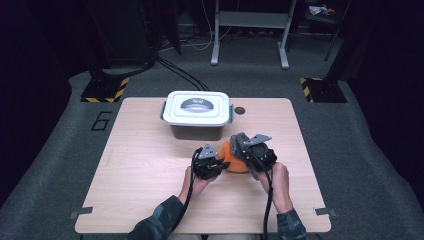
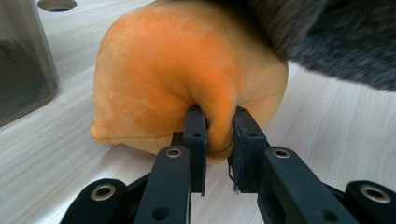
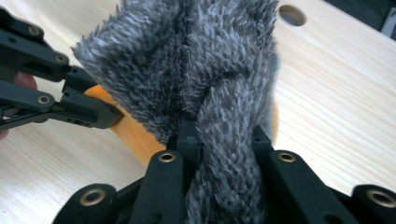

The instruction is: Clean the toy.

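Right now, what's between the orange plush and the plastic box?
Nothing: in the high view, bare table separates the orange plush from the lidded box.

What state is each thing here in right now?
Left gripper: shut on a fold of the orange plush.
Right gripper: shut on the grey furry cloth.
Orange plush: resting on the table.
Grey furry cloth: draped over the plush.
Storage box: lid on.
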`<state>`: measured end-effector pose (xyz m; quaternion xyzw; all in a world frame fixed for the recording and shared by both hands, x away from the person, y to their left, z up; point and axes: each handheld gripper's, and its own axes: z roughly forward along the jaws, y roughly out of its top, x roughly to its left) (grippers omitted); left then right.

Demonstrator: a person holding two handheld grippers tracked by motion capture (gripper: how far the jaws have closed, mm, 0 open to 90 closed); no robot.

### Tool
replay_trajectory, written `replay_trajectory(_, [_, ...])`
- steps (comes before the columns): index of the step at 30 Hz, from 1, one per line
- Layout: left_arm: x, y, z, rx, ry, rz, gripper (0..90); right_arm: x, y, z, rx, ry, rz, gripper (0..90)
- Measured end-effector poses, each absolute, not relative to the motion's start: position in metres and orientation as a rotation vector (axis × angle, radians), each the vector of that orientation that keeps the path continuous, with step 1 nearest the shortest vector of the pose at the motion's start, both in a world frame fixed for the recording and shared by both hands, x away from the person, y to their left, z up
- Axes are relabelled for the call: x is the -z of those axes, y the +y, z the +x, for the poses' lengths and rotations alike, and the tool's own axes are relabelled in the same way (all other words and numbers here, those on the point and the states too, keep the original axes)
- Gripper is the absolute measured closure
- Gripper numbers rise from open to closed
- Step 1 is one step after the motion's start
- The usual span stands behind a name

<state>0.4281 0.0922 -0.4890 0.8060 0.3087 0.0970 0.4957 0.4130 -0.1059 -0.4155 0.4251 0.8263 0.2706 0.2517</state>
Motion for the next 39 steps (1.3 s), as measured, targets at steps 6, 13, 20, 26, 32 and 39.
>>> replay_trajectory(6, [0.490,0.092,0.428,-0.226,0.748,1.951,78.5,0.424,-0.122,0.420,-0.722,2.222,1.236,74.5])
replay_trajectory(13, [0.490,0.091,0.428,-0.221,0.750,1.948,78.5,0.444,-0.151,0.430,-0.669,2.193,1.359,74.5])
replay_trajectory(20, [0.491,0.091,0.428,-0.223,0.747,1.951,78.4,0.472,-0.166,0.443,-0.608,2.203,1.465,74.4])
replay_trajectory(26, [0.491,0.092,0.428,-0.220,0.745,1.952,78.4,0.489,-0.170,0.449,-0.582,2.229,1.502,74.4])
replay_trajectory(32, [0.492,0.095,0.429,-0.214,0.750,1.942,78.1,0.467,-0.174,0.436,-0.608,2.167,1.476,74.3])
replay_trajectory(39, [0.492,0.094,0.429,-0.222,0.741,1.943,77.0,0.424,-0.151,0.412,-0.761,2.148,1.320,74.4])
